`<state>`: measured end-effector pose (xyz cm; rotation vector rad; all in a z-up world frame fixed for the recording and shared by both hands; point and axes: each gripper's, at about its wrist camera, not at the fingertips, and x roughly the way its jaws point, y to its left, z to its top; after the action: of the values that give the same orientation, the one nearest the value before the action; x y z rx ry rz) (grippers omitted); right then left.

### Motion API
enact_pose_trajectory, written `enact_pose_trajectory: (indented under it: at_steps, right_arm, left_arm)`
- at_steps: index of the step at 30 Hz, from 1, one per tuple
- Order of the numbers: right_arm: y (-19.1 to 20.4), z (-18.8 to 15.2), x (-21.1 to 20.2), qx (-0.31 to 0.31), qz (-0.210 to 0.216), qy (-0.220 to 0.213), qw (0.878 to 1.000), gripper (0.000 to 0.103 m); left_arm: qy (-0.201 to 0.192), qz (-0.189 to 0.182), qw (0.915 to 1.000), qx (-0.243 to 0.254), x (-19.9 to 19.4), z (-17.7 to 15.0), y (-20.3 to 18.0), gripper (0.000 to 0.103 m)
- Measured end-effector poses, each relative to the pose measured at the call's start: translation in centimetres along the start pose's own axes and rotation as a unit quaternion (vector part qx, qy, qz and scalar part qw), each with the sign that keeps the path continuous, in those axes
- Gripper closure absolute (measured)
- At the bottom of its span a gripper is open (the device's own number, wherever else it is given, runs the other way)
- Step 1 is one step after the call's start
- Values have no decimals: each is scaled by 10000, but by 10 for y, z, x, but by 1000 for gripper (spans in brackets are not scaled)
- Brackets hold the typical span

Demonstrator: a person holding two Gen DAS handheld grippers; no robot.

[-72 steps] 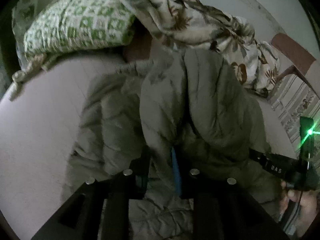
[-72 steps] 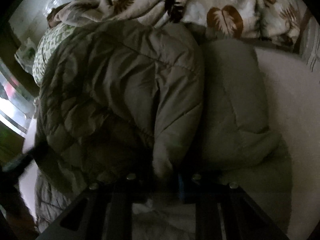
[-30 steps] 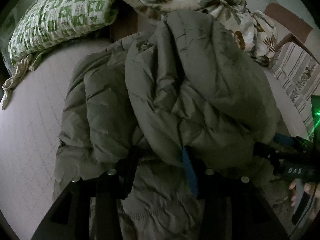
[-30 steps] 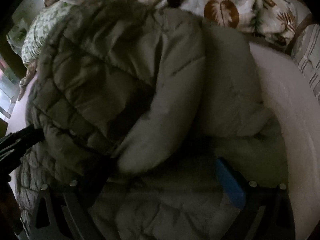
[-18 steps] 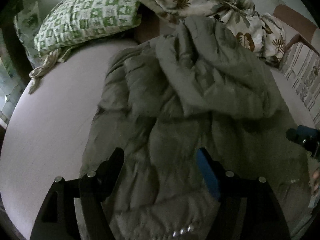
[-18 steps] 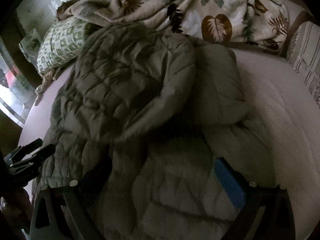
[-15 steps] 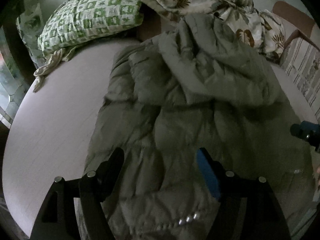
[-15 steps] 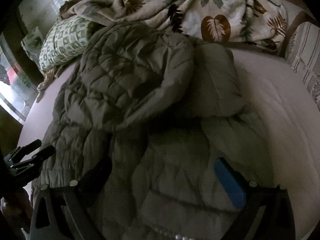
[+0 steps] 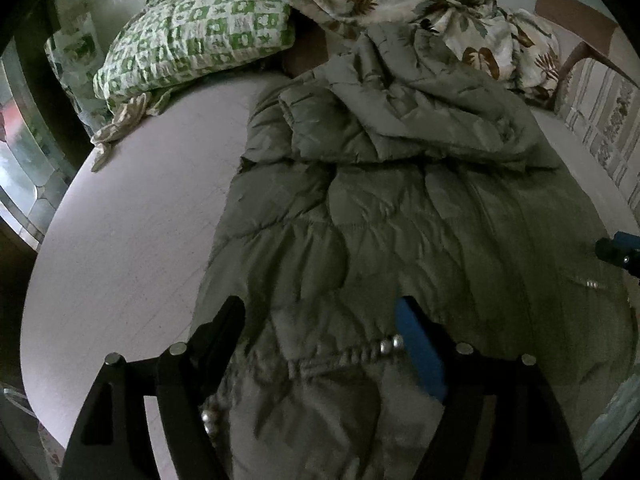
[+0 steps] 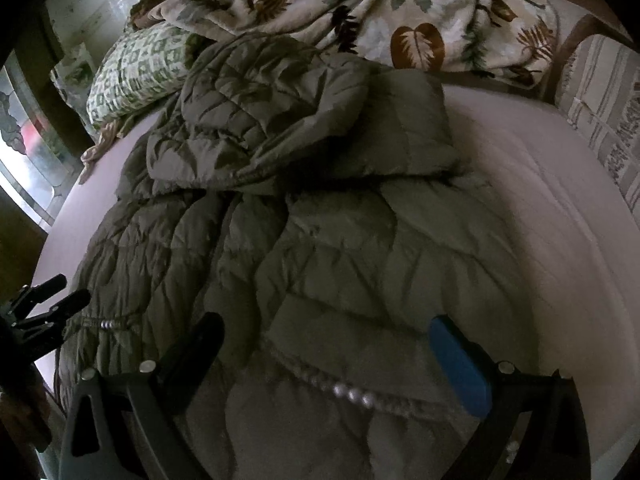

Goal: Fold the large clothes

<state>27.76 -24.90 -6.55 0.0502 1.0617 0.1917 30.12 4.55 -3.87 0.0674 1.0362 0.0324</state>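
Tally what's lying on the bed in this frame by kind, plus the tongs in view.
Quilted olive jacket: 1
Green-and-white patterned pillow: 1
Leaf-print blanket: 1
Tongs: 2, left tongs and right tongs, both open
Total: 5

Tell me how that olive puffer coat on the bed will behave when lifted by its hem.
The puffer coat would probably flop and drape: it already lies crumpled in soft folds. Its quilted, puffy panels suggest it's light for its bulk. The smooth-looking shell may slip between pads, so a deep bite seems wise.
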Motion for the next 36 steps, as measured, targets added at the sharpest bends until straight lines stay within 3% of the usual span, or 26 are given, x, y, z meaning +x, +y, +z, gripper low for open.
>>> enact_pose_trajectory:
  at_steps: [36]
  right_arm:
    - [-47,-82,-72,235,-317,-46,9992,0]
  left_arm:
    - [261,70,9984,-504,-42,-84,51,18]
